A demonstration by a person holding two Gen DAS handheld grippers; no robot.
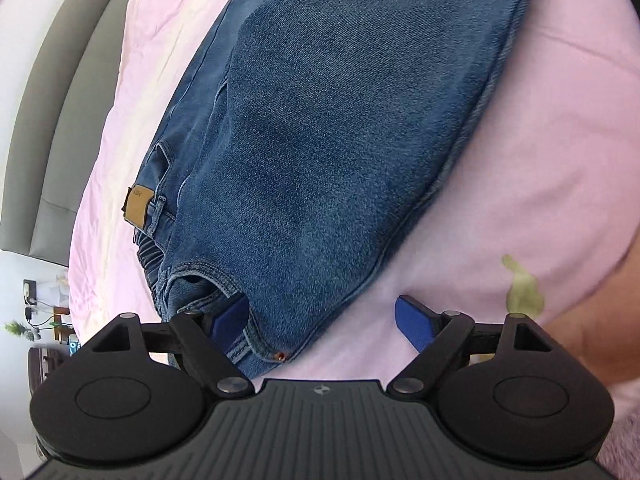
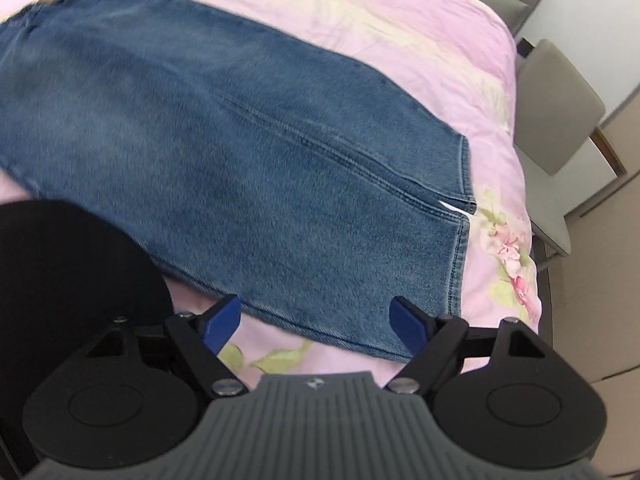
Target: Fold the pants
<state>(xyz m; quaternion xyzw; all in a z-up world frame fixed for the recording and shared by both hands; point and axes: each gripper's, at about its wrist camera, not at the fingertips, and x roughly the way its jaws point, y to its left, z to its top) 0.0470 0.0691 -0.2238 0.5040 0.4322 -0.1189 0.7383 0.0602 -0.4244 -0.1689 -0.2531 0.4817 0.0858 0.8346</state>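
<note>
In the left wrist view, the left gripper (image 1: 322, 322), black with blue pads, has its fingers spread wide, nothing pinched between them. The pad at 7 o'clock overlaps the waistband corner of the blue denim pants (image 1: 340, 128); whether it touches the cloth cannot be told. The pad at 5 o'clock sits over bare pink quilted bedcover (image 1: 540, 160). The pants run from the gripper up toward 12 o'clock, lying flat with one leg over the other. A tan leather waistband patch (image 1: 138, 203) shows at 9 o'clock, and beyond it a grey padded headboard (image 1: 52, 120) at 10 o'clock.

In the right wrist view, the right gripper (image 2: 316, 320) also has its fingers spread, gripping nothing, with the near long edge of the pants (image 2: 240, 152) crossing between the pads. The leg hems lie at 3 o'clock, the waist at 10 o'clock. The bedcover (image 2: 360, 12) stretches beyond, with a pink flower print (image 2: 510, 256) at 3 o'clock. A grey upholstered chair (image 2: 560, 108) stands beside the bed at 2 o'clock.
</note>
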